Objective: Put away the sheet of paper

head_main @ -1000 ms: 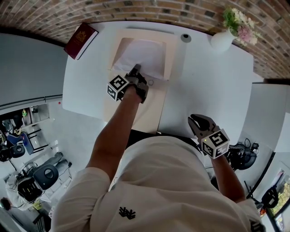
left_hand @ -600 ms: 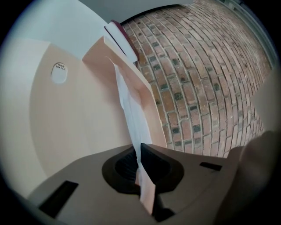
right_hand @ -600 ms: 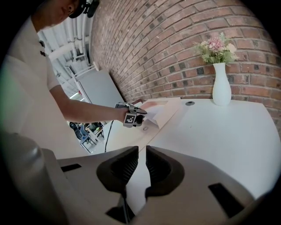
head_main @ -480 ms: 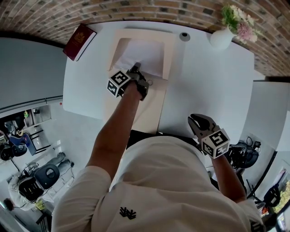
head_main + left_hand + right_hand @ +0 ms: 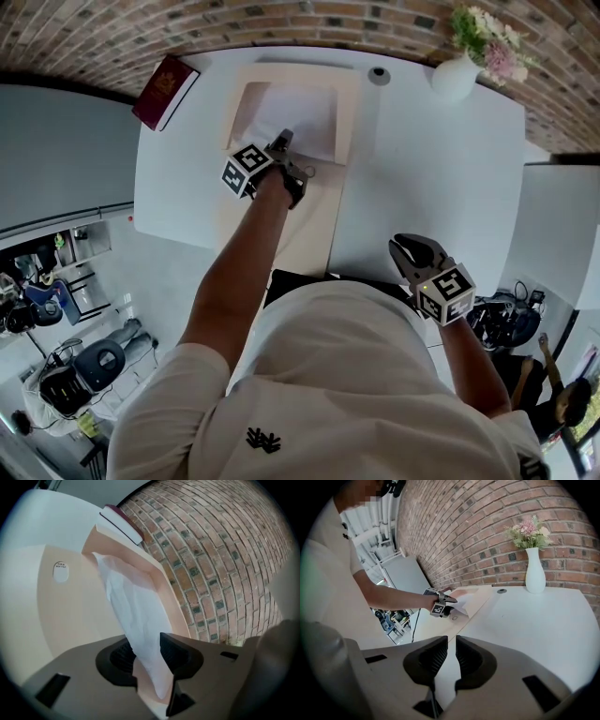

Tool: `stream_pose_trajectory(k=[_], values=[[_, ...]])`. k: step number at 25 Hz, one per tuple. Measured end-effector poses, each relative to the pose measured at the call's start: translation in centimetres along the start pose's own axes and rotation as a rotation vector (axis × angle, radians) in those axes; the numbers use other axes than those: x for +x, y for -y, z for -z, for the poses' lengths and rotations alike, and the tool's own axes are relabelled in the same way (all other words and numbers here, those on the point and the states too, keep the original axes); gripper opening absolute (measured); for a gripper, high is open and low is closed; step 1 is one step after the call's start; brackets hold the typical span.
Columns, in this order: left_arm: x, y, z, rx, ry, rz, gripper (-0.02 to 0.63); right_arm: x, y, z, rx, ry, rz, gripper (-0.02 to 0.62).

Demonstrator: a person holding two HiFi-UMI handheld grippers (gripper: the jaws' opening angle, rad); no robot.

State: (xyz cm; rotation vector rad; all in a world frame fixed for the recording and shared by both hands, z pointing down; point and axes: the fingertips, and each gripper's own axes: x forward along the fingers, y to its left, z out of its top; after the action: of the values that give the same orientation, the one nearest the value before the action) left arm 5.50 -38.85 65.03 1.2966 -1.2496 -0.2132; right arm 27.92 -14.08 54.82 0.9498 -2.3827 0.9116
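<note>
On the far left of the white table (image 5: 431, 178) I see a dark red hardback book (image 5: 167, 89). Right of it lies an open beige card folder (image 5: 314, 225), its far half holding the white sheet of paper (image 5: 300, 117) in a pocket. My left gripper (image 5: 284, 142) sits at the sheet's near edge, jaws opening with the paper between them. At the far right stands a white vase of flowers (image 5: 455, 77). My right gripper (image 5: 410, 251) hangs near the table's near right edge, jaws slightly apart, empty.
</note>
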Motion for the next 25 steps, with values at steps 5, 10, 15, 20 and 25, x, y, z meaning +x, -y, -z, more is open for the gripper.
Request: stream_pose_trajectory(k=[5,10,15,20,25], values=[[0.1,-0.1,0.3,0.051,-0.031,-0.056,0.207,-0.1,-0.2,-0.1,-0.005,0.008,0.001,0.076],[-0.1,0.0,0.6,0.085,-0.055,-0.099,0.236,-0.5,-0.4,-0.2,-0.016,0.017,0.005,0.076],[-0.3,0.0,1.2,0.104,-0.085,-0.122,0.249,-0.9,-0.4,-0.2,-0.019,0.024,0.017,0.074],[-0.8,-0.2,1.3,0.117,-0.099,-0.125,0.252,-0.9,-1.0,0.2,-0.010,0.022,0.021,0.074],[-1.4,-0.3,1.5,0.120,-0.111,-0.109,0.253,-0.7,-2.1,0.4,-0.012,0.025,0.023,0.074]])
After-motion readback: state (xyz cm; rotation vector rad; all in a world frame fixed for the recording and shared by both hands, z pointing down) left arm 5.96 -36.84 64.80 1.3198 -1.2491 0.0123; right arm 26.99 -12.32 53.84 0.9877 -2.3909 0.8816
